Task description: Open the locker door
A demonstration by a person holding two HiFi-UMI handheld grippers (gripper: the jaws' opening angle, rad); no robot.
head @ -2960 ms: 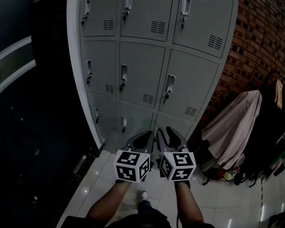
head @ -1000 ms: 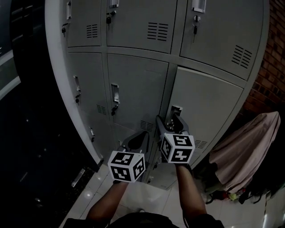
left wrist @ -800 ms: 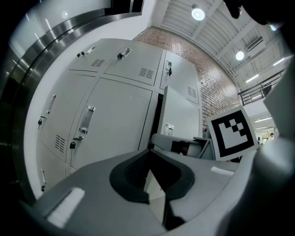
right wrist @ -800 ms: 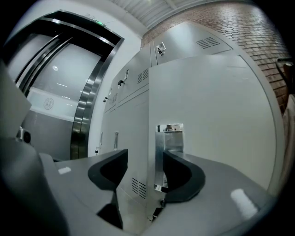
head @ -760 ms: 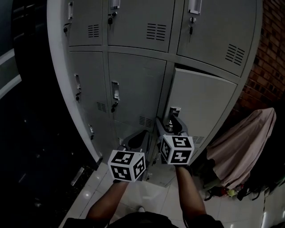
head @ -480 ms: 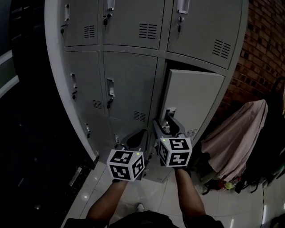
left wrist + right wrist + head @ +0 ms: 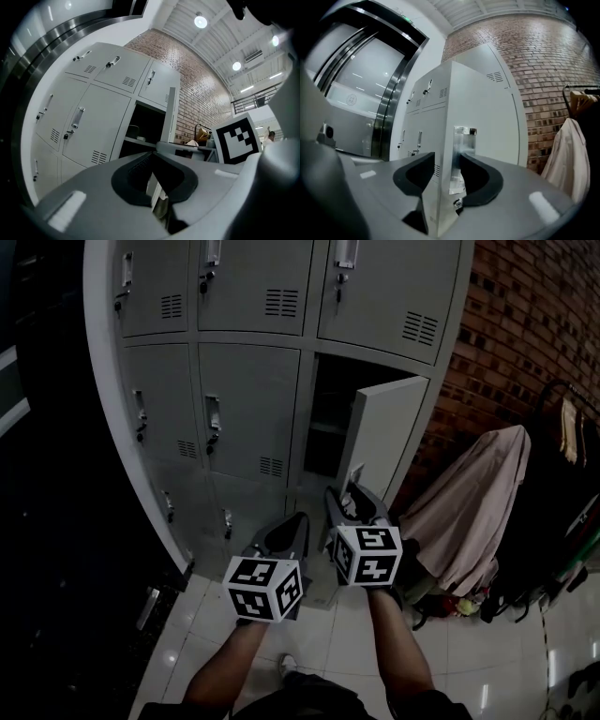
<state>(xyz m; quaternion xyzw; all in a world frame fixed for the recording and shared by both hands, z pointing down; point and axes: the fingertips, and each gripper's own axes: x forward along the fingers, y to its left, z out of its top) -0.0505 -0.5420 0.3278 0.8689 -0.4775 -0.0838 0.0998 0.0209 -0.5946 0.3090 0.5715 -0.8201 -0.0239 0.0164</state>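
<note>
The grey locker bank fills the head view. The middle door of its right column, the locker door (image 7: 384, 432), stands swung out to the right, baring a dark compartment (image 7: 328, 418) with a shelf. My right gripper (image 7: 354, 493) holds the door's free edge at the metal handle plate (image 7: 461, 140). Its jaws have just been closing, and the door edge sits between them (image 7: 445, 161), pads against it. Left of it and lower, my left gripper (image 7: 298, 521) is shut and holds nothing. The left gripper view shows that same door (image 7: 171, 112) edge-on beyond the gripper (image 7: 155, 164).
Shut locker doors (image 7: 244, 409) fill the other columns. A brick wall (image 7: 525, 324) rises right of the bank. A cloth-draped object (image 7: 469, 502) and a dark rack (image 7: 567, 427) stand on the tiled floor (image 7: 319, 634) at right. Dark glass panels lie left.
The locker door has swung from nearly shut to wide open toward the right. Both grippers have drawn back from the lockers, the right one keeping the door edge.
</note>
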